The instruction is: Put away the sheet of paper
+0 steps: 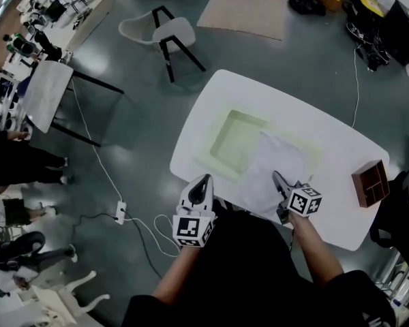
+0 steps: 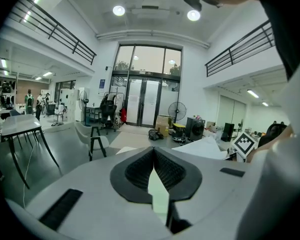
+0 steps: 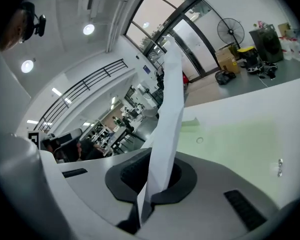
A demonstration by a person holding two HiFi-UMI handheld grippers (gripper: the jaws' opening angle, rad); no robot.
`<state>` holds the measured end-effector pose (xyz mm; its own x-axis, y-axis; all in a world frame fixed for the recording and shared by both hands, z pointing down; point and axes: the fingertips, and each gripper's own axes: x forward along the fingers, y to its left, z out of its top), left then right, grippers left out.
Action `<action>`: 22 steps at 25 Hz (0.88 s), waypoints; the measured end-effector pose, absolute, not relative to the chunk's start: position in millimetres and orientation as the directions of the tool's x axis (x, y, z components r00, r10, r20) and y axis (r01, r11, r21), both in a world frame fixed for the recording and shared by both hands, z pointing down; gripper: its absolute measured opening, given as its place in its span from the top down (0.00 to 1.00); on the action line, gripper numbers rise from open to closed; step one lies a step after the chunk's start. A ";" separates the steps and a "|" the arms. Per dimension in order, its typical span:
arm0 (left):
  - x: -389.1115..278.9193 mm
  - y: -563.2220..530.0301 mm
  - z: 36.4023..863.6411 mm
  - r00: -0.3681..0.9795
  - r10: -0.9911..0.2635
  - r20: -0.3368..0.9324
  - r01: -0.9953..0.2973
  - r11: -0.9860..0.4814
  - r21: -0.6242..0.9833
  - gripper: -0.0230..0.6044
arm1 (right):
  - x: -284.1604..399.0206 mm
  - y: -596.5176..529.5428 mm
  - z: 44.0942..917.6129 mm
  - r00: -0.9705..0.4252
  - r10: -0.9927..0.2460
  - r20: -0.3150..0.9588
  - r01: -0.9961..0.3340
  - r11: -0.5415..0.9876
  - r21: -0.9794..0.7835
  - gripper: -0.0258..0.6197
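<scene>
Tongs state: the right tongs [image 3: 152,178] are pressed together on the near edge of the sheet of paper [image 3: 169,109]. The pinch is on an edge so that the whole sheet can be lifted with one tool. The sheet stands up out of the jaws and bows away from them.

The left tongs [image 2: 152,151] are pressed together at the tips with nothing seen pinched. A pale green strip shows through the gap behind the tips; it is judged to be the mat below. This tool takes no load and is probably held ready as a support.

Arm pose: both forearms reach forward from the body, marker cubes toward the head. The right tongs [image 1: 279,180] point ahead and slightly left. Their own view is rolled to one side, so the wrist is judged to be turned. The left tongs [image 1: 204,180] sit level with them, well apart to the left, at the near rim of the white table [image 1: 341,152].

Ahead of the right tongs, the sheet of paper [image 1: 273,165] drapes over the green mat [image 1: 235,138]. To their right, well apart, a brown divided box [image 1: 370,182] stands near the table's right end. It is a likely place for the sheet, but this is a judgement only.
</scene>
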<state>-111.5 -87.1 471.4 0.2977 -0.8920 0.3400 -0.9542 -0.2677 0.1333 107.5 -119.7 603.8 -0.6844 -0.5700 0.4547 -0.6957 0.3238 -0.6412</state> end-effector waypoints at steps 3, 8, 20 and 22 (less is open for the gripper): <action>-107.1 -97.9 478.3 0.330 -0.876 0.351 -0.944 -0.298 0.143 0.96 | 110.9 -126.4 620.3 -0.670 -0.565 0.482 -0.710 0.299 -0.637 0.96; -107.7 -121.3 496.5 0.390 -0.845 0.367 -0.921 -0.351 0.170 0.96 | 115.1 -143.0 639.4 -0.632 -0.564 0.531 -0.752 0.283 -0.594 0.96; -93.3 -182.3 528.5 0.523 -0.756 0.395 -0.852 -0.468 0.233 0.96 | 134.0 -166.9 675.1 -0.534 -0.523 0.665 -0.843 0.262 -0.470 0.96; -88.8 -187.7 533.3 0.540 -0.739 0.403 -0.842 -0.483 0.241 0.96 | 137.3 -169.4 682.6 -0.523 -0.510 0.683 -0.850 0.258 -0.458 0.96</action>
